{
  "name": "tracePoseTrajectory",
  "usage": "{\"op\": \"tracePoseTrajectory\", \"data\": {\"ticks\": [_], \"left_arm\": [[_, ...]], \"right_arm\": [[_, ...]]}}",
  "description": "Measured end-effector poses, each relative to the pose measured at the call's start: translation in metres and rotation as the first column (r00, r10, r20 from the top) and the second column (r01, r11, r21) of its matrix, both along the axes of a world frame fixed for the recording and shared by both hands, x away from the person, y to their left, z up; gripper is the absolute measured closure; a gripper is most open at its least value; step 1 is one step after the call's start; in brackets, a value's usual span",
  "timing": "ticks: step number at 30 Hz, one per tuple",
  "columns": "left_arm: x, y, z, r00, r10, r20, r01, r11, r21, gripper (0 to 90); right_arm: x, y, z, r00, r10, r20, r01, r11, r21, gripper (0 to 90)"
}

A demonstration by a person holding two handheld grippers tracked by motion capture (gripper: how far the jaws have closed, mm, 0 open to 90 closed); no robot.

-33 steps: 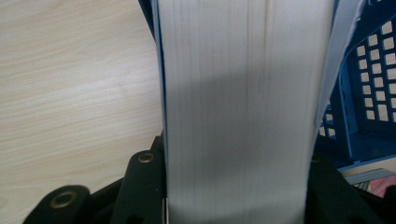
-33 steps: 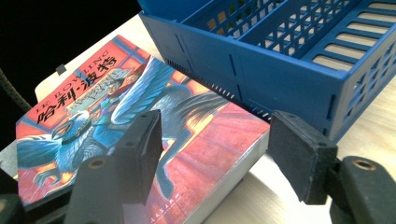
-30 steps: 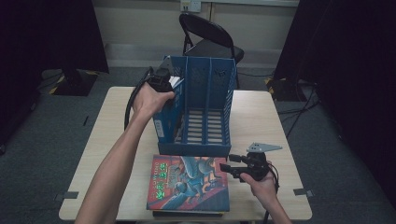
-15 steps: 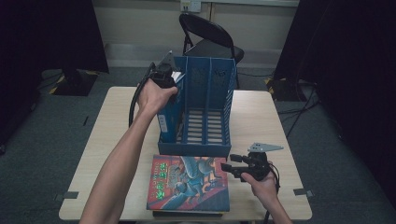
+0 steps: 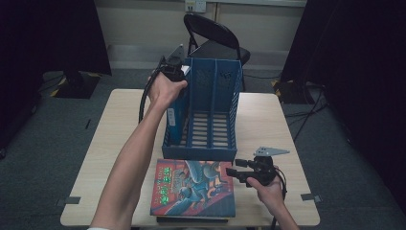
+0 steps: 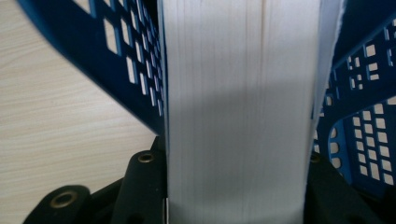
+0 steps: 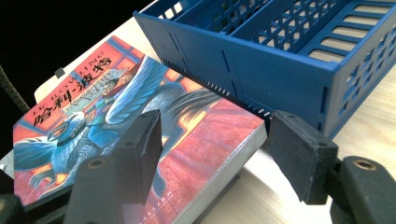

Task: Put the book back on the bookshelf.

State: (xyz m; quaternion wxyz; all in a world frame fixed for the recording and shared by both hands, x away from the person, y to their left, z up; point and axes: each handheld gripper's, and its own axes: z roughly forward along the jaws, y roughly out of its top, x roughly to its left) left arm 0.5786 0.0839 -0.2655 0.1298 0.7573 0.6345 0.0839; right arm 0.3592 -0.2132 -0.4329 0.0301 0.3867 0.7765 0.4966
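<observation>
High view: my left gripper stood over the leftmost slot of the blue file rack, fingers clamped on a thick book standing upright in that slot. A second, red-covered book lay flat on the tabletop just in front of the rack; my right gripper was nearer it, at its right edge.

Left gripper view: the held book's white page block ran straight ahead between the fingers, rack walls on both sides.

Right gripper view: fingers released, straddling the red book's near corner without pressing.
</observation>
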Motion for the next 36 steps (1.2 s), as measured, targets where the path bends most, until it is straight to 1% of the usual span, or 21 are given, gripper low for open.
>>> {"op": "tracePoseTrajectory", "data": {"ticks": [1, 2, 3, 4, 5, 6, 7, 8, 10, 11, 13, 17, 21, 23, 24, 26, 27, 29, 34, 35, 36], "left_arm": [[0.001, 0.001, -0.001, 1.0, 0.002, 0.009, -0.002, 1.0, -0.007, 61.5], [0.002, 0.001, -0.003, 0.9999, 0.008, 0.009, -0.008, 0.9999, -0.011, 61.4], [0.002, 0.001, -0.004, 0.9998, 0.009, 0.02, -0.008, 0.9999, -0.014, 61.5], [0.002, 0.002, -0.005, 0.9996, 0.005, 0.027, -0.005, 0.9998, -0.02, 61.4], [0.003, 0.003, -0.006, 0.9997, -0.001, 0.025, 0.002, 0.9999, -0.017, 61.4], [0.002, 0.002, -0.008, 0.9992, -0.002, 0.039, 0.003, 0.9998, -0.017, 61.4], [0.003, 0.003, -0.009, 0.9992, -0.007, 0.04, 0.007, 0.9999, -0.013, 61.4], [0.003, 0.003, -0.01, 0.9989, -0.004, 0.047, 0.004, 0.9998, -0.018, 61.3], [0.003, 0.005, -0.012, 0.9979, 0.013, 0.064, -0.011, 0.9996, -0.028, 61.3], [0.003, 0.006, -0.012, 0.9982, 0.005, 0.059, -0.004, 0.9998, -0.021, 61.2], [0.003, 0.007, -0.012, 0.9982, 0.01, 0.059, -0.008, 0.9996, -0.027, 61.1], [0.001, 0.008, -0.013, 0.9976, 0.0, 0.069, 0.002, 0.9997, -0.023, 60.4], [-0.005, 0.011, -0.011, 0.9965, -0.006, 0.084, 0.008, 0.9997, -0.022, 58.5], [-0.008, 0.012, -0.009, 0.9942, -0.018, 0.106, 0.02, 0.9996, -0.021, 58.1], [-0.009, 0.014, -0.009, 0.9949, -0.018, 0.099, 0.02, 0.9996, -0.018, 57.7], [-0.011, 0.018, -0.01, 0.9929, -0.017, 0.118, 0.021, 0.9992, -0.033, 57.5], [-0.013, 0.021, -0.011, 0.9923, -0.019, 0.122, 0.026, 0.9984, -0.051, 57.2], [-0.015, 0.023, -0.011, 0.9918, -0.02, 0.126, 0.029, 0.9974, -0.066, 56.4], [-0.026, 0.022, -0.01, 0.9869, -0.054, 0.152, 0.06, 0.9976, -0.036, 54.6], [-0.028, 0.024, -0.011, 0.9864, -0.057, 0.154, 0.064, 0.997, -0.044, 54.2], [-0.03, 0.026, -0.012, 0.9854, -0.055, 0.161, 0.066, 0.9958, -0.064, 54.1]], "right_arm": [[0.0, 0.001, -0.001, 1.0, 0.005, -0.001, -0.005, 1.0, -0.004, 34.8], [0.0, 0.002, -0.001, 1.0, 0.008, -0.002, -0.008, 0.9999, -0.007, 34.8], [0.0, 0.002, -0.001, 1.0, 0.009, 0.0, -0.009, 0.9999, -0.008, 34.8], [0.0, 0.001, -0.001, 1.0, 0.008, -0.003, -0.008, 0.9999, -0.007, 34.8], [0.0, 0.001, -0.001, 1.0, 0.006, -0.002, -0.006, 1.0, -0.002, 34.9], [0.0, 0.0, -0.001, 1.0, -0.004, 0.001, 0.004, 1.0, -0.003, 35.1], [-0.001, -0.001, 0.0, 0.9994, -0.034, 0.009, 0.034, 0.9994, -0.006, 35.1], [0.0, -0.003, 0.0, 0.9986, -0.052, 0.008, 0.052, 0.9987, 0.001, 35.1], [0.002, -0.006, 0.0, 0.9982, -0.06, 0.001, 0.06, 0.9981, 0.01, 35.1], [0.002, -0.006, 0.0, 0.9981, -0.062, 0.001, 0.062, 0.998, 0.011, 35.1], [0.002, -0.007, -0.001, 0.9985, -0.056, -0.002, 0.056, 0.9984, 0.012, 35.2], [0.001, -0.004, -0.002, 0.9991, -0.042, -0.006, 0.042, 0.9991, 0.004, 35.2], [-0.001, -0.002, -0.002, 0.9995, -0.032, -0.005, 0.032, 0.9995, -0.003, 35.1], [-0.001, -0.003, -0.002, 0.9993, -0.037, -0.005, 0.037, 0.9993, -0.003, 35.1], [-0.001, -0.003, -0.002, 0.9992, -0.04, -0.006, 0.04, 0.9992, -0.003, 35.1], [-0.001, -0.003, -0.002, 0.9992, -0.04, -0.005, 0.04, 0.9992, -0.007, 35.1], [-0.001, -0.003, -0.002, 0.9992, -0.039, -0.005, 0.039, 0.9992, -0.009, 35.1], [-0.001, -0.003, -0.002, 0.9993, -0.036, -0.007, 0.036, 0.9993, -0.01, 35.1], [-0.001, -0.002, -0.004, 0.9996, -0.026, -0.008, 0.026, 0.9994, -0.021, 35.0], [-0.001, -0.001, -0.005, 0.9997, -0.024, -0.01, 0.024, 0.9995, -0.022, 34.9], [-0.001, -0.001, -0.005, 0.9998, -0.019, -0.008, 0.019, 0.9995, -0.024, 34.9]]}}
